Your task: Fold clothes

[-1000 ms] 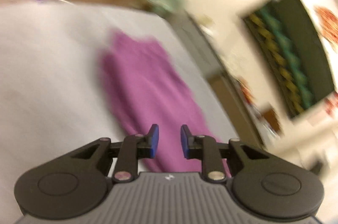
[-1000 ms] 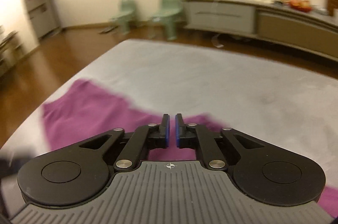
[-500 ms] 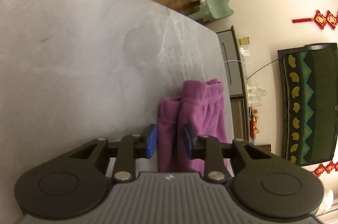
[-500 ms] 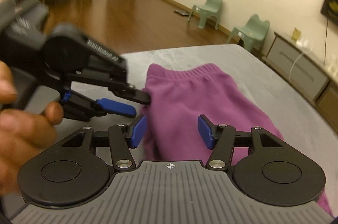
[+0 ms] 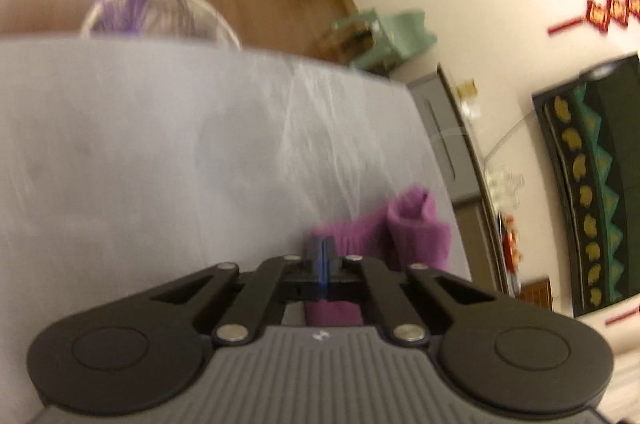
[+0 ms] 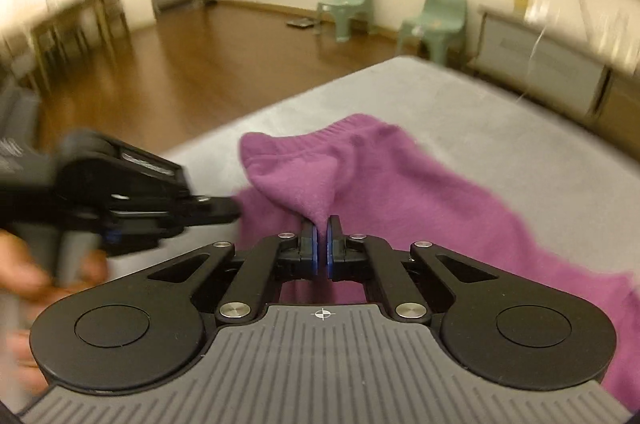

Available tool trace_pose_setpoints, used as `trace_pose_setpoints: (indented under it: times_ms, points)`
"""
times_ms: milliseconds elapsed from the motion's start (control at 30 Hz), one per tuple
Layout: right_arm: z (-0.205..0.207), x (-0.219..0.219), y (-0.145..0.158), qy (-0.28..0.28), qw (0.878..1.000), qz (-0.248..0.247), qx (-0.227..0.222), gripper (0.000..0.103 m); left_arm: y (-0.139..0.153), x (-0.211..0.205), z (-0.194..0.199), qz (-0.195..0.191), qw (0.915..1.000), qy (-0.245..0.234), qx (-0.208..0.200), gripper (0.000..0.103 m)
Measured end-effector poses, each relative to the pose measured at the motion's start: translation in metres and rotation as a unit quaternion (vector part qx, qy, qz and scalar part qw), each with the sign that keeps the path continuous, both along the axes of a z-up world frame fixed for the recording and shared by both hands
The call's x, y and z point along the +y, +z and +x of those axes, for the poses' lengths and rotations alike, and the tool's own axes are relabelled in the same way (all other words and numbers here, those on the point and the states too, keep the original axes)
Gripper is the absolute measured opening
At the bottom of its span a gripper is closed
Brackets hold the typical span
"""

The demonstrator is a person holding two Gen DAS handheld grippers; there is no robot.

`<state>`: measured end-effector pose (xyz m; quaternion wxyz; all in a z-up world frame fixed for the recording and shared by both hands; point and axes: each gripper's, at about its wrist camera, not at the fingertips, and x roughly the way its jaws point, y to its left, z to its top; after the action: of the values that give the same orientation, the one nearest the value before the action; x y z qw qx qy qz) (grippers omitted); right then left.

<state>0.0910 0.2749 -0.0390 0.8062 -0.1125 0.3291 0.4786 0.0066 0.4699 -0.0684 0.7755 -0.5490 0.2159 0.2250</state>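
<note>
Left wrist view: the left gripper (image 5: 320,256), its blue-padded black fingers pressed together, pinches the edge of fuzzy purple trousers (image 5: 416,228) lying near the corner of a soft grey table (image 5: 160,163).

Right wrist view: the right gripper (image 6: 320,244) is clamped on a lifted fold near the ribbed waistband of the trousers (image 6: 400,183); the left gripper (image 6: 224,209) grips the fabric's left edge.

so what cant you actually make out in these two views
- Left wrist view: whether the left hand-held gripper pinches the purple garment; its shut tips cover the contact, and motion blur smears it.
- Left wrist view: the purple-striped object beyond the grey table; the table edge cuts it off.
- Right wrist view: the garment's lower end; the right hand-held gripper hides it.
</note>
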Motion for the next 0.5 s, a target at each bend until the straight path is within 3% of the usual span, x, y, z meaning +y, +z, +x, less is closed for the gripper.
trace_pose_setpoints:
  times_ms: [200, 267, 300, 333, 400, 467, 500]
  points:
    - [-0.014, 0.015, -0.033, 0.031, 0.998, -0.047, 0.023, 0.001, 0.005, 0.002, -0.009, -0.016, 0.9996, 0.005, -0.023, 0.001]
    - [-0.015, 0.010, -0.039, 0.030, 0.998, -0.047, 0.015, 0.002, 0.021, -0.004, -0.017, 0.009, 0.9991, 0.014, -0.040, 0.005]
    - [-0.015, 0.003, -0.036, 0.028, 0.999, -0.039, 0.016, 0.009, 0.033, -0.009, -0.022, 0.035, 0.9978, 0.018, -0.053, 0.008]
    - [-0.015, -0.008, -0.029, 0.025, 0.999, -0.021, 0.023, 0.025, 0.046, -0.014, -0.025, 0.067, 0.9954, 0.014, -0.066, 0.009]
    - [-0.014, -0.030, -0.014, 0.018, 0.999, 0.013, 0.038, 0.037, 0.068, -0.027, -0.024, 0.125, 0.9883, -0.009, -0.087, 0.014]
    - [-0.007, -0.063, 0.004, -0.013, 0.998, 0.047, 0.030, 0.044, 0.073, -0.039, -0.008, 0.143, 0.9836, -0.063, -0.091, 0.015]
    - [-0.001, -0.081, 0.011, -0.036, 0.998, 0.055, 0.019, 0.047, 0.068, -0.045, 0.005, 0.135, 0.9831, -0.101, -0.072, 0.015]
